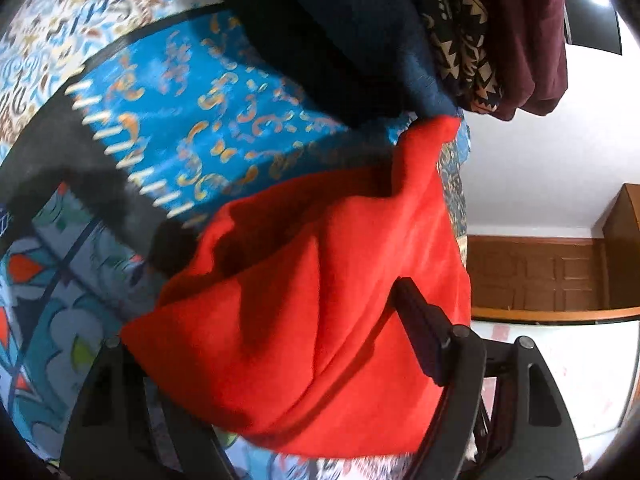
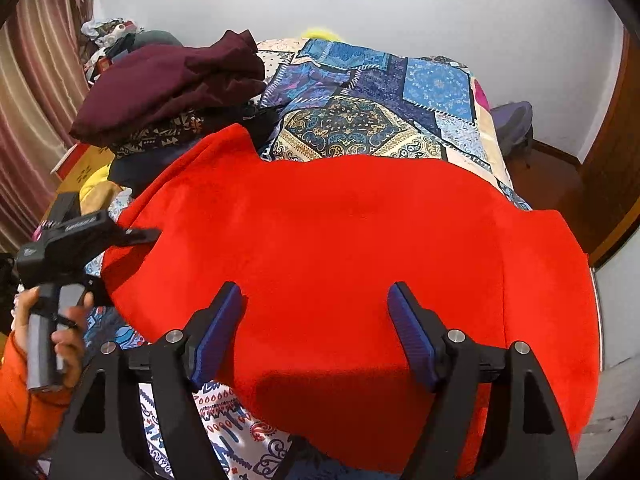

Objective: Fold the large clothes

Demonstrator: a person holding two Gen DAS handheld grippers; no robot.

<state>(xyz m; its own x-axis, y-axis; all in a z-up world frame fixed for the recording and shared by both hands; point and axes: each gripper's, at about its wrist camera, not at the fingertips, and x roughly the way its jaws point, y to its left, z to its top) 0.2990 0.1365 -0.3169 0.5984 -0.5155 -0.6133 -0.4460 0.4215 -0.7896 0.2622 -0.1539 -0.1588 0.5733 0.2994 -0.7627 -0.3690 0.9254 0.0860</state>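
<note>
Left wrist view: the left gripper [image 1: 280,344] is largely draped by the red garment [image 1: 320,280], only one finger showing, so I cannot tell its state. Right wrist view: the right gripper [image 2: 316,332] stands apart over the red garment [image 2: 340,232] spread across the bed's [image 2: 360,128] near edge.

left gripper [image 1: 280,340] finger hidden under red cloth [image 1: 320,280], bedspread [image 1: 200,120] blurred

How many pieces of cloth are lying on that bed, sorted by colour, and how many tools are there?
Red cloth: 1
Maroon cloth: 1
Black patterned cloth: 1
Dark navy cloth: 1
Patchwork bedspread: 1
Tools: 2, the left tool and the right tool
Total: 7
</note>
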